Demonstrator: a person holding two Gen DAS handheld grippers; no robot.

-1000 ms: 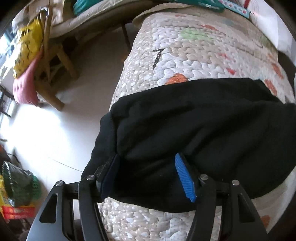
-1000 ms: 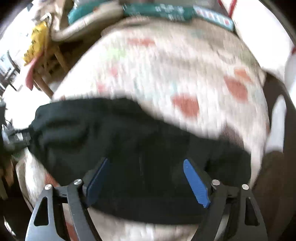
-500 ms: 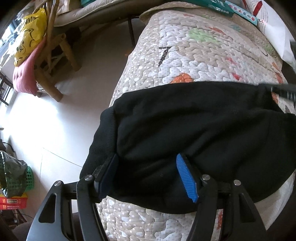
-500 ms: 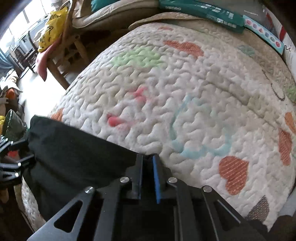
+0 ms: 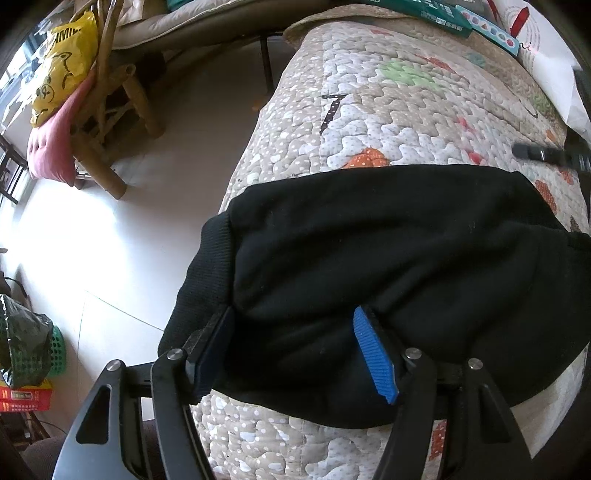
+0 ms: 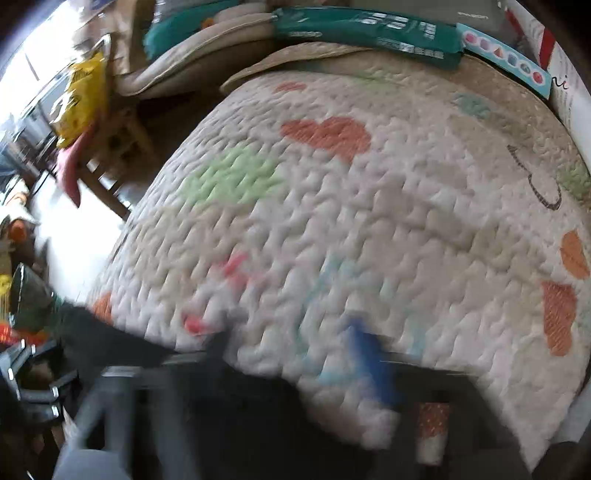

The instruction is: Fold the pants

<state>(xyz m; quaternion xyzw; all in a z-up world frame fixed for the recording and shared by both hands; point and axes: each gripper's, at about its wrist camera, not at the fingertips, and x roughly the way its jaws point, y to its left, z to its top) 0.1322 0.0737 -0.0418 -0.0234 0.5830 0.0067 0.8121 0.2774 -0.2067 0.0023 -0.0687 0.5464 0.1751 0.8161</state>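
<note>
In the left wrist view the left claw (image 5: 295, 347) stands about half open at 6 o'clock, as it did a second ago. Its 2 blue pads (image 5: 375, 356) are sunk into the near edge of the black pants (image 5: 388, 251), with a thick roll of cloth bulging between them, so it appears to have hold of that edge. The pants lie across the near part of the quilted bed cover (image 5: 369, 110), folded into a broad band, with the ribbed waistband (image 5: 201, 280) hanging over the bed's side at 9 o'clock.

The change is on the right. The right claw (image 6: 295, 354) was clamped tight half a second ago and has just been opening. Though blurred, its fingers now stand wide apart with only quilt between them, so it holds nothing. The pants have dropped to 7 o'clock in its view, and beyond it the quilt runs bare to the green packs (image 6: 369, 29) at 12 o'clock.

That reads as a fold laid down and released. Whether another fold is needed cannot be told.
</note>
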